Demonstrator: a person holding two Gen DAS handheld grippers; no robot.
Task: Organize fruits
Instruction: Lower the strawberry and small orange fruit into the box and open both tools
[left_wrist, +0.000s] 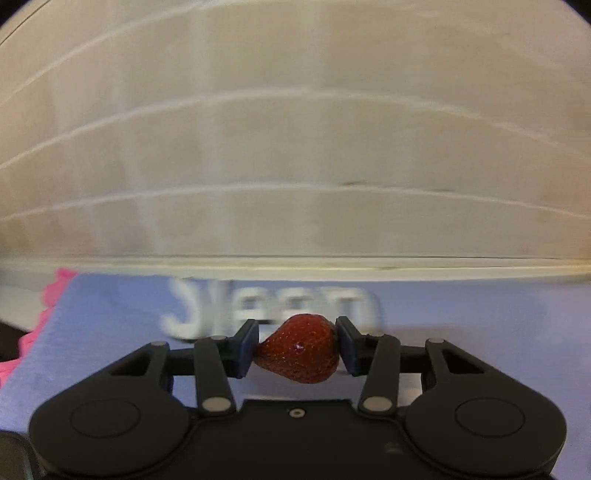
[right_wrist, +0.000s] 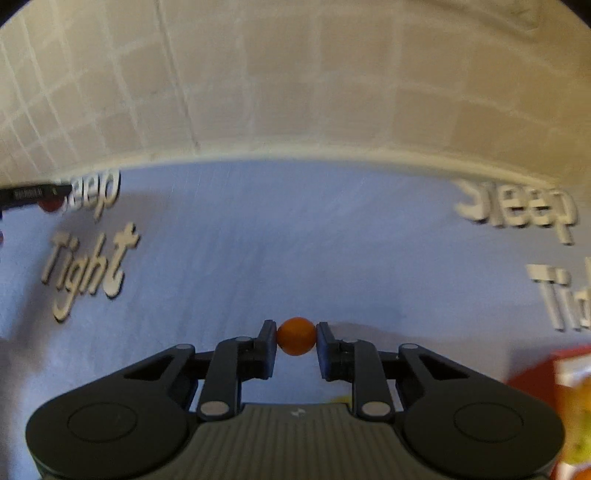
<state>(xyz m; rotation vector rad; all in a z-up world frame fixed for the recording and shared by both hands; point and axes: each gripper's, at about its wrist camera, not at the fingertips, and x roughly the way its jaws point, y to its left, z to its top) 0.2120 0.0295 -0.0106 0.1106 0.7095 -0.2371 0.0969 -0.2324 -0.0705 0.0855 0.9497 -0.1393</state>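
**Both grippers loaded, one fruit each, over the blue cloth**

Through the left wrist camera I see my left gripper (left_wrist: 297, 347) clamped on a strawberry (left_wrist: 300, 349). The two pads press its flanks, one from each side, and the fruit lies sideways between them with its narrow end toward the left pad. Holding it across the body, not by the tip, looks sensible to me: the flesh is soft, and a broad contact spreads the squeeze. Ahead of the fingers lies a blue cloth (left_wrist: 110, 325) with white lettering, a pink edge (left_wrist: 48, 306) showing off to the left, and beyond it a tiled wall (left_wrist: 295, 129). The background is smeared, so I cannot read finer detail.

Through the right wrist camera, my right gripper (right_wrist: 296, 341) pinches a small round orange fruit (right_wrist: 296, 335) right at the fingertips, lifted clear of the same cloth. A ball like this can squirt out of a tip hold, so I judge a steady carry wise. Low to the right of the tool sits a red container (right_wrist: 535, 380) with what seems to be yellowish fruit in it, too blurred to name; I take it as a likely drop place. Far to the left, a dark tool with something red in it is just visible.
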